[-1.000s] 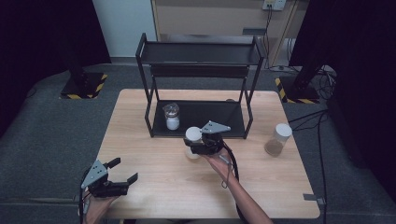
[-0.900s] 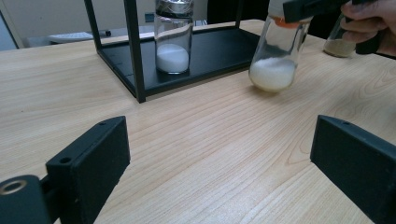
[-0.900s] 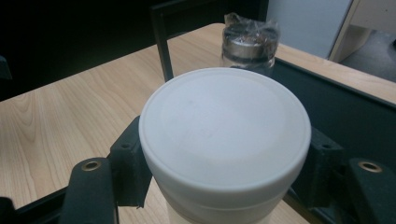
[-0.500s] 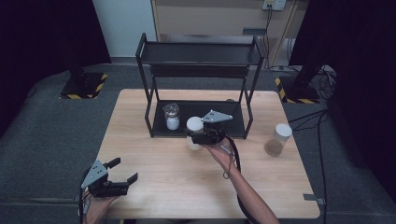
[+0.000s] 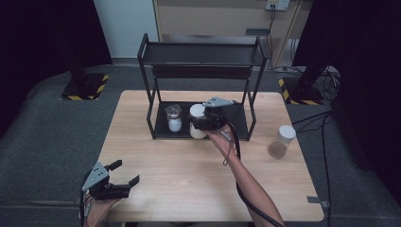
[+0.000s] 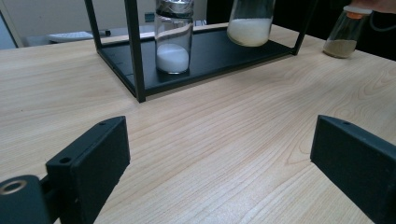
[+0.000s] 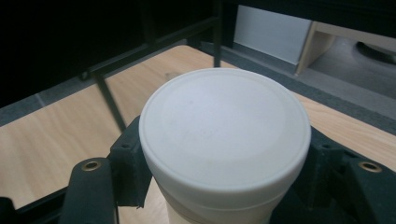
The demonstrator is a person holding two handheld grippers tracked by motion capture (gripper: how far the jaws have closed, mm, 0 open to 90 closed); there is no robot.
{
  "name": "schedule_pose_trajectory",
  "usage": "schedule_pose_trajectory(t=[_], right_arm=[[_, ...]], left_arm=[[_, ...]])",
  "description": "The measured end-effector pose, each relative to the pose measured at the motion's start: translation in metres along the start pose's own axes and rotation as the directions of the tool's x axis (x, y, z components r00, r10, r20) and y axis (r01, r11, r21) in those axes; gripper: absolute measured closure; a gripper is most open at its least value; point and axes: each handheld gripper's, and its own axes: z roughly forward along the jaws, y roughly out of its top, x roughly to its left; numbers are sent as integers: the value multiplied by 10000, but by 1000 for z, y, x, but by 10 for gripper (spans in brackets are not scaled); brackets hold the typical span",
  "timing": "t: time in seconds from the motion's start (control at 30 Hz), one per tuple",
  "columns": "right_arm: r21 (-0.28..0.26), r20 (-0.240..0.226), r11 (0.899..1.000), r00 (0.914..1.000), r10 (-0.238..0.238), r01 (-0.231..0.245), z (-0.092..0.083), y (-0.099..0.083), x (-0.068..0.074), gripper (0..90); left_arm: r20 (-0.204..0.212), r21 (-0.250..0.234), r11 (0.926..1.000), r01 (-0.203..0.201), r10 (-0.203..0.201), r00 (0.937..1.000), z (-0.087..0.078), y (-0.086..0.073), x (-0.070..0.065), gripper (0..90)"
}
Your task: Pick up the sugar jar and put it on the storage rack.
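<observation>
The right gripper (image 5: 201, 124) is pinching a white-lidded jar (image 5: 197, 121) upright at centre frame, over the black rack (image 5: 203, 56)'s lower shelf front edge, its lower body hiding behind the jaws. The left gripper (image 5: 124, 173) is sitting spread at lower left, bare table (image 5: 179, 175) lying around it.

**Materials and Surface Finish**

The counter (image 5: 179, 165) is pale wood with visible grain and a smooth matt finish. The rack (image 5: 203, 56) looks like black metal, matt throughout, frame and shelves alike. The lid (image 7: 224, 126) of the white-lidded jar (image 5: 197, 124) appears to be smooth white plastic with a dull sheen. The small jar (image 6: 173, 35) is clear, glossy glass. The left tool (image 6: 224, 154) has matt black jaws, apparently plastic. The floor (image 5: 47, 132) is grey, rough carpet.
</observation>
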Motion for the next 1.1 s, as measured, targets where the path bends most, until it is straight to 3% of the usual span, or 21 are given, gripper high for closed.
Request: schedule_pose_trajectory(t=[0.23, 0.47, 0.77, 1.1], right_arm=[[6, 644, 9995, 9975, 302, -303, 13, 5, -7, 336], [35, 919, 9991, 9949, 423, -428, 27, 3, -12, 336], [115, 1117, 9973, 9912, 704, -721, 43, -8, -17, 336], [248, 1192, 9979, 9912, 570, -603, 53, -16, -17, 336]], left_arm=[[11, 4, 10000, 12, -12, 10000, 0, 0, 0, 37], [27, -4, 10000, 32, -32, 10000, 0, 0, 1, 37], [33, -19, 10000, 58, -58, 10000, 0, -1, 2, 37], [35, -33, 10000, 63, -63, 10000, 0, -1, 2, 37]])
